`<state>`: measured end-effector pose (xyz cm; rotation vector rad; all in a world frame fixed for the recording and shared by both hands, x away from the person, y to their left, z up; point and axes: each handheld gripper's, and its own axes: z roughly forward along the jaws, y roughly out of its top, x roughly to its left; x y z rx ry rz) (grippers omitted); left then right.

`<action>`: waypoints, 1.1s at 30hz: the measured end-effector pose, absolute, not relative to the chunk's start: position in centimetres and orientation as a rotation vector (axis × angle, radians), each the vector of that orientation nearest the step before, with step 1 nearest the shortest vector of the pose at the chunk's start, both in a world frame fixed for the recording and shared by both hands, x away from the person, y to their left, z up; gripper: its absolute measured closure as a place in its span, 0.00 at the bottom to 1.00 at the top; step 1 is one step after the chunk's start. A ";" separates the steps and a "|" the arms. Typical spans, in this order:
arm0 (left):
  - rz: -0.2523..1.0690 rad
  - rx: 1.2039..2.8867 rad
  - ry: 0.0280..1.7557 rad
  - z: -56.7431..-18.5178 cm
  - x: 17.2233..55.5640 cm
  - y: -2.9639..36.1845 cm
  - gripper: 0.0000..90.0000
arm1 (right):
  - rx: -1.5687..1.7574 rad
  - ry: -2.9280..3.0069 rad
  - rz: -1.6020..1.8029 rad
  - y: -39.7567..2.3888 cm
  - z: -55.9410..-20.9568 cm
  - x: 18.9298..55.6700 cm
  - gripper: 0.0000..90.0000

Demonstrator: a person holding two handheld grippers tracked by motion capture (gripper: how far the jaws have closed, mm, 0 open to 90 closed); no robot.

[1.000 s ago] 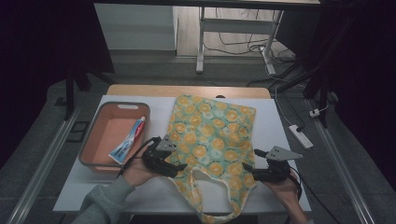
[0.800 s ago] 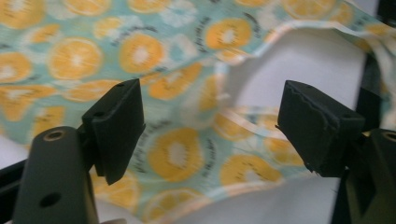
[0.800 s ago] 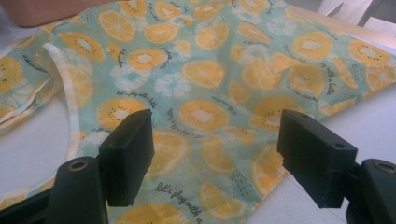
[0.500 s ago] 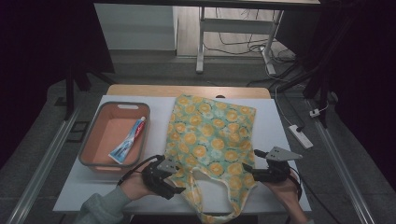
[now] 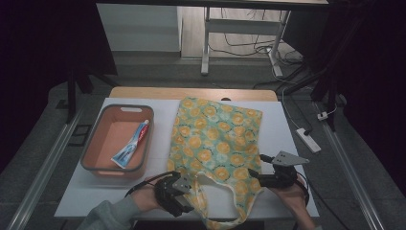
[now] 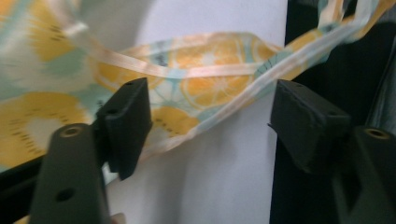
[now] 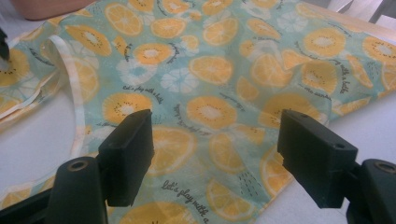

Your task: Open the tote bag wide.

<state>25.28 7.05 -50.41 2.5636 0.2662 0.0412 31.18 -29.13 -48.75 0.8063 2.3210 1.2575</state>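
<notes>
Teal cloth tote bag with orange-slice print (image 5: pixel 215 139) lying flat on the white desk (image 5: pixel 297 143), slightly right of centre, handles (image 5: pixel 218 201) toward the near edge. Left tool (image 5: pixel 184 199) at the near-left corner of the bag, jaws spread yet just closing, one handle strap (image 6: pixel 210 93) between them, untouched by the pads. Right tool (image 5: pixel 256 178) at the near-right corner, jaws spread above the fabric, nothing gripped. Salmon plastic bin (image 5: pixel 95 143) at left, holding a toothpaste tube (image 5: pixel 130 146).

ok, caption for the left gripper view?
Left gripper, open, closing around the strap of the orange-slice-print fabric tote bag on the white table.
</notes>
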 end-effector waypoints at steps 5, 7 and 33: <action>0.068 2.602 0.285 -51.3 25.4 6.7 0.52 | 0.805 2.330 1.250 -29.0 -48.9 31.2 0.30; 0.079 2.600 0.306 -51.3 25.6 6.8 0.63 | 0.803 2.330 1.249 -28.9 -48.9 31.2 0.30; 0.238 2.150 0.553 -44.3 28.3 11.3 0.99 | 0.736 2.440 1.253 -27.8 -46.8 28.8 0.30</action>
